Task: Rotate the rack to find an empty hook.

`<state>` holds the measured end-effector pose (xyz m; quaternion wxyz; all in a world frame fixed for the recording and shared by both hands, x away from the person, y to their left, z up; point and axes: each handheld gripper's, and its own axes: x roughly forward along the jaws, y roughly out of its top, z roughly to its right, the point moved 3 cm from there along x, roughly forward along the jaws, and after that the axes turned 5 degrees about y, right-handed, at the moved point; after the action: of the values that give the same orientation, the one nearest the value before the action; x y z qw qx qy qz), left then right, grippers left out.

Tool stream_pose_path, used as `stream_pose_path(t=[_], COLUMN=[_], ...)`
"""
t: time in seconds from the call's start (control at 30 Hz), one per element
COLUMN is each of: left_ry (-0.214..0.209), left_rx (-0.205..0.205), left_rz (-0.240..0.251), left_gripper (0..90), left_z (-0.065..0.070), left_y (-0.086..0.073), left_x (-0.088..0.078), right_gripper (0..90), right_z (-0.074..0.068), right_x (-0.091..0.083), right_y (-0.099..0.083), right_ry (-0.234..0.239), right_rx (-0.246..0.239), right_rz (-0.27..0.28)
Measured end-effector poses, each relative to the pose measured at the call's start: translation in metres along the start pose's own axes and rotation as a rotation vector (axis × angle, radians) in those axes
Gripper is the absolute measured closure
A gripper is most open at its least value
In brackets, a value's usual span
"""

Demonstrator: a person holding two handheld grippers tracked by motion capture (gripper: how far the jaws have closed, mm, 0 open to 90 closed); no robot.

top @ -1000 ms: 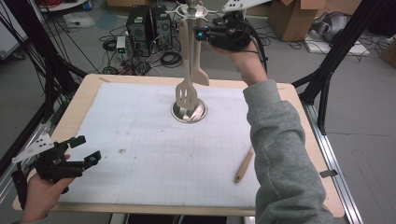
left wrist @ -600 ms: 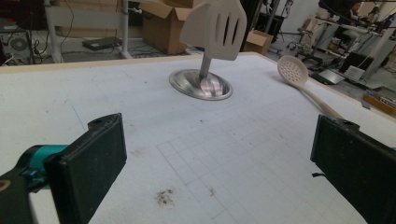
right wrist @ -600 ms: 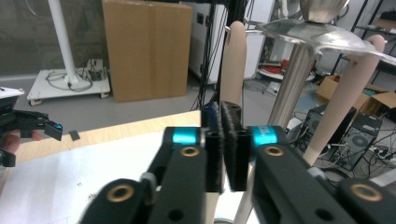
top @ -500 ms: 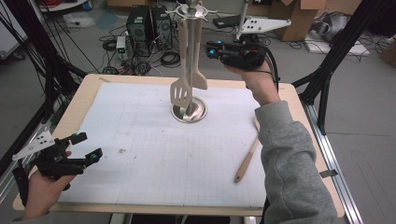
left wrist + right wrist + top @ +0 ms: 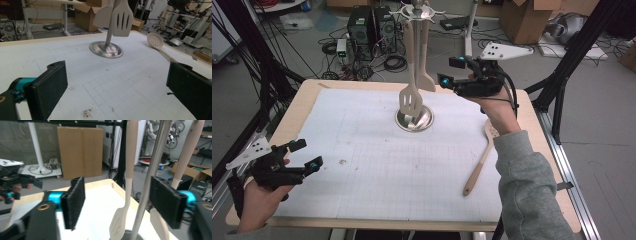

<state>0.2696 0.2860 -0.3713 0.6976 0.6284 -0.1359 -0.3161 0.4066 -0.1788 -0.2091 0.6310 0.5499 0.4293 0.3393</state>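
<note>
Shiny polished metal on the rack's base (image 5: 414, 120). Matt pale wood for the slotted spatula (image 5: 410, 98) and spoon (image 5: 482, 157).

Even, diffuse room light falls from above; the white bench (image 5: 377, 165) is bright without being blown out, and shadows under the spatulas (image 5: 411, 100) and spoon (image 5: 479, 160) are faint and soft. The steel base (image 5: 106, 49) carries a mild glare (brightest in the left gripper view). In the right gripper view the near jaws and the pole (image 5: 150, 180) are soft with blur, the background sharper. In the left gripper view the jaws blur at the lower corners. The high view is slightly grainy, and its straight lines bow near the edges.
</note>
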Motion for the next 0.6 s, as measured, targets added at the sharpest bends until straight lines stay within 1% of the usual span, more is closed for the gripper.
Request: stream_pose_path(t=[0.07,0.1,0.23,0.3,0.4,0.53,0.6], left_ry=[-0.002,-0.002,-0.002,-0.003,-0.004,-0.007,-0.01], left_rx=[-0.001,0.0,0.004,0.006,0.006,0.011,0.013], left_rz=[0.0,-0.002,0.003,0.007,0.014,0.019,0.019], left_gripper=[3.9,3.9,3.9,3.9,3.9,3.9,3.9], left_z=[0.001,0.001,0.002,0.002,0.003,0.004,0.006], left_y=[0.0,0.0,0.002,0.003,0.004,0.006,0.006], left_x=[0.001,0.001,0.001,0.001,0.0,-0.001,0.0], right_gripper=[16.4,14.1,13.1,11.9,11.9,11.9,12.0], right_z=[-0.001,-0.001,-0.003,-0.005,-0.008,-0.011,-0.014], right_x=[-0.003,-0.005,-0.013,-0.016,-0.019,-0.02,-0.021], right_y=[-0.006,-0.008,-0.018,-0.022,-0.028,-0.037,-0.041], right_ry=[0.007,0.013,0.019,0.024,0.028,0.038,0.047], right_rx=[0.015,0.024,0.031,0.038,0.038,0.045,0.036], right_rz=[-0.002,-0.005,0.015,0.009,0.016,-0.001,0.005])
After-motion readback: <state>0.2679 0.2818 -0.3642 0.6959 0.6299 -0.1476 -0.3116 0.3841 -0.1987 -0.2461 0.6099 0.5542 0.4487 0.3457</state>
